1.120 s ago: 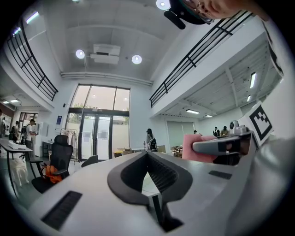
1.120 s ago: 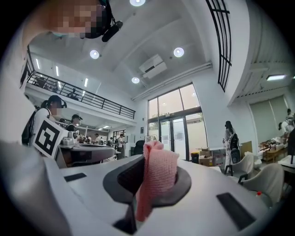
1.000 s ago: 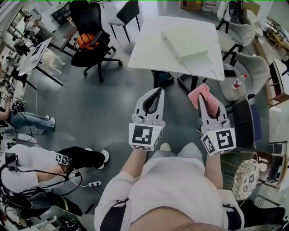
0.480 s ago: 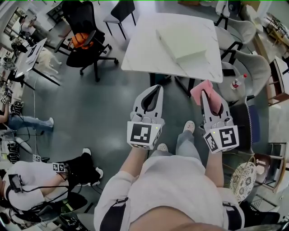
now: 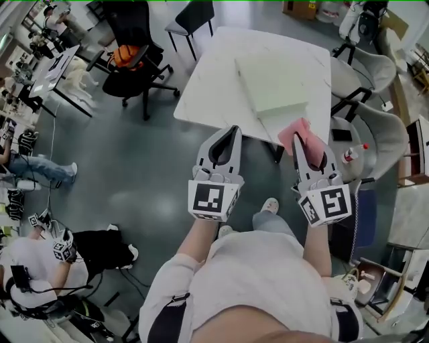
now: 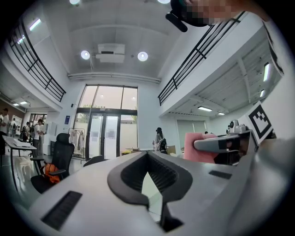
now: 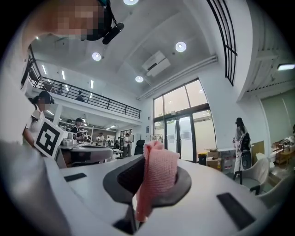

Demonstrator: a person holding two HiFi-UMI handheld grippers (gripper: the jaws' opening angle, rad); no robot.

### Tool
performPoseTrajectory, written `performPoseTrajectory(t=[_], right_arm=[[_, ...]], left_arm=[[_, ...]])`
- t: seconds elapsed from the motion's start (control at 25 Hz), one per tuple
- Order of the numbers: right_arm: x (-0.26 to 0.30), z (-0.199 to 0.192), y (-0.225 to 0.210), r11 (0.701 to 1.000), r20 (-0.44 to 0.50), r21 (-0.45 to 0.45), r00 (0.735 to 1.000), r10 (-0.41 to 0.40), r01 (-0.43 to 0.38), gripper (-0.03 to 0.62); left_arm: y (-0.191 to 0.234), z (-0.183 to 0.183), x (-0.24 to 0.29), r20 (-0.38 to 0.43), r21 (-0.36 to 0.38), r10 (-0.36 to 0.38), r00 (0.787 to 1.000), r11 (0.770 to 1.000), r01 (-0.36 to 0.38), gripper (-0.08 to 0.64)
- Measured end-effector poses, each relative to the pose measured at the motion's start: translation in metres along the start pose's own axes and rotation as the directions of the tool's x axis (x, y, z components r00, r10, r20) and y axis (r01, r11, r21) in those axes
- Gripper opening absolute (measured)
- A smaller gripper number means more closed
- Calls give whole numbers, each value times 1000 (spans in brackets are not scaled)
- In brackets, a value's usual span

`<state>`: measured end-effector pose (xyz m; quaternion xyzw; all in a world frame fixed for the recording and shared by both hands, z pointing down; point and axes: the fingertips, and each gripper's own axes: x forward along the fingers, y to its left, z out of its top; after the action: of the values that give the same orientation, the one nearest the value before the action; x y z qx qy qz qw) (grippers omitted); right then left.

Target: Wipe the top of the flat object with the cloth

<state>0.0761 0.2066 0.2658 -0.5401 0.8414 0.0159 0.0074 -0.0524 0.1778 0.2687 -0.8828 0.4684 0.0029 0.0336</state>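
Note:
A pale flat slab [image 5: 271, 80] lies on the white table [image 5: 208, 87] ahead of me. My right gripper [image 5: 297, 141] is shut on a pink cloth [image 5: 293, 132], which sticks up between its jaws [image 7: 156, 177]. The cloth hangs just at the table's near edge, short of the slab. My left gripper [image 5: 234, 132] is held level beside it, over the floor just before the table's edge. Its jaws meet at the tips with nothing between them [image 6: 147, 155]. The right gripper and the pink cloth [image 6: 199, 145] also show at the right of the left gripper view.
A black office chair [image 5: 134, 60] with an orange item stands left of the table, and another dark chair [image 5: 194, 17] stands behind it. Grey chairs [image 5: 375, 67] and a small bottle [image 5: 350, 155] are at the right. A seated person [image 5: 40, 268] is at lower left.
The table and slab have come nearer to both grippers. The pink cloth now reaches the table's near edge. Both grippers keep their state.

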Motion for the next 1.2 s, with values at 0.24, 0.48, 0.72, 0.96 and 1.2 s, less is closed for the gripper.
performPoseTrajectory(t=[0.24,0.48,0.72,0.96,1.2], right_arm=[[23,-2,-51,998,3,-6,998,66,-66,31],[30,-14,-89,993,-4,10,993,116,-116,31],[37,-25,-106,988,0,54,990,143,-143,31],[47,-27,-123,987,-6,75,990,143,-142,31],[77,-34,-124,990,-21,71,992,125,-124,31]], left_arm=[[-8,-2,50,16,-2,77,997,997,-77,15],[-21,-4,75,16,21,142,990,990,-143,15],[-18,-12,79,-15,29,211,977,977,-211,15],[-13,-14,91,-31,29,229,973,973,-228,15],[12,-21,111,-31,8,203,979,979,-203,15]])
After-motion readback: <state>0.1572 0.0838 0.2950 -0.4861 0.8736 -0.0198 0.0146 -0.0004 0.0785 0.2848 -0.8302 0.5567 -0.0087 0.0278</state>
